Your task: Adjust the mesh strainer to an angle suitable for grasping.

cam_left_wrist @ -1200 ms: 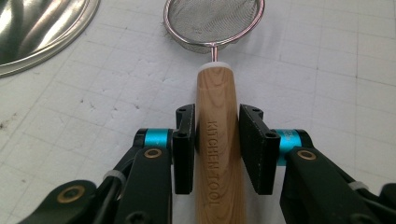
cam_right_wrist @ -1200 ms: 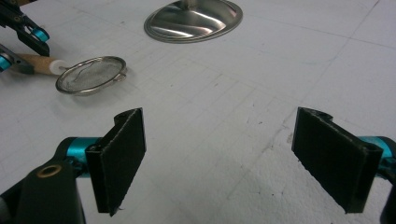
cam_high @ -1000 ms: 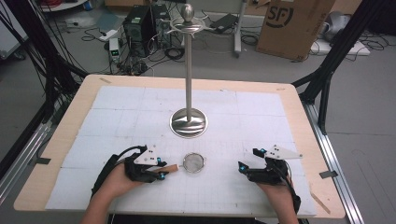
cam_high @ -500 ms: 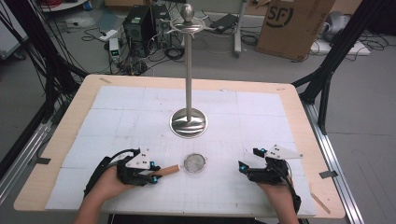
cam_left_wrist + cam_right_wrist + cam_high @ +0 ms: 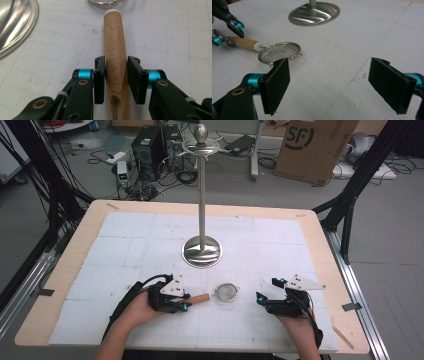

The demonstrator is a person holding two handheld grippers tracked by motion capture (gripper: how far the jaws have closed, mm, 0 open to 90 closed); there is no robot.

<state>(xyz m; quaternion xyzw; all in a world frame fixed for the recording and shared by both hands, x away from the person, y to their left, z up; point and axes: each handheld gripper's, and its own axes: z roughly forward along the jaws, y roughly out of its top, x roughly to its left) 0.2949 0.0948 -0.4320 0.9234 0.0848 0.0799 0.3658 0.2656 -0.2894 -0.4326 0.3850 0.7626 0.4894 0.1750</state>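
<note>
A small metal mesh strainer [image 5: 228,292] with a wooden handle [image 5: 199,298] lies on the white table cover, in front of the stand. My left gripper [image 5: 186,301] has its jaws around that handle. They have just been closing, and in the left gripper view the pads press the handle [image 5: 115,52], printed "KITCHEN TOOL", from both sides. My right gripper [image 5: 267,290] rests on the table to the right of the strainer, open, with nothing between its pads [image 5: 277,85]. The right gripper view shows the strainer [image 5: 280,52] and the left gripper [image 5: 227,30] at its upper left.
A tall metal stand with a round base [image 5: 201,251] and a hooked top [image 5: 201,142] rises mid-table behind the strainer. The white gridded cover [image 5: 280,240] lies on a wooden tabletop. Boxes, cables and computer cases sit on the floor beyond.
My left gripper has slid to the right, and the strainer has moved right with it. The right gripper has stayed put.
</note>
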